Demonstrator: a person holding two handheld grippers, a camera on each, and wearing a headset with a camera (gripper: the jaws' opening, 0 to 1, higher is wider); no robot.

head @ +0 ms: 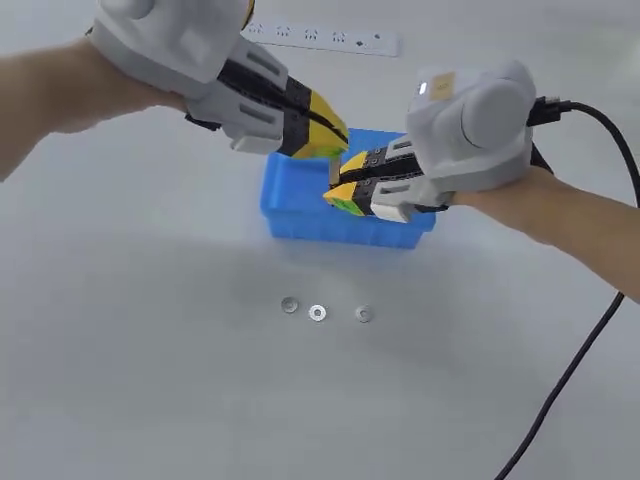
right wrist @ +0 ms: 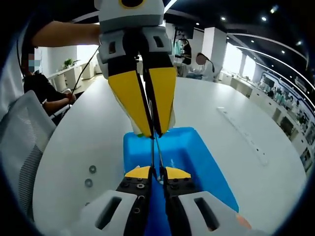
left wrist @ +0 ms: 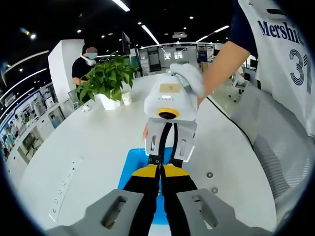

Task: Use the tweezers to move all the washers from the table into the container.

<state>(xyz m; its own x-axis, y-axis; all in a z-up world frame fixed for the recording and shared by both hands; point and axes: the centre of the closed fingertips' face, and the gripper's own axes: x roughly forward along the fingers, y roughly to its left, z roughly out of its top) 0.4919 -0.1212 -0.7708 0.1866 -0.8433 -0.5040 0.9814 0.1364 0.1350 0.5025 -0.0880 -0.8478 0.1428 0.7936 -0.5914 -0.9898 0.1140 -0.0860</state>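
Note:
A blue container [head: 300, 215] stands mid-table, and both grippers meet tip to tip above it. The left gripper [head: 328, 135] comes in from the upper left, the right gripper [head: 340, 192] from the right. In the right gripper view, thin metal tweezers [right wrist: 153, 143] run from my right gripper [right wrist: 152, 173] up into the yellow jaws of the left gripper [right wrist: 147, 130]; both look shut on them over the container [right wrist: 197, 162]. Three washers [head: 317, 313] lie in a row on the table in front of the container; two washers [right wrist: 90, 176] also lie left of it.
A white power strip [head: 320, 38] lies at the table's far edge. A black cable [head: 590, 340] trails from the right gripper down to the lower right. A potted plant [left wrist: 106, 81] and a seated person are at the far end in the left gripper view.

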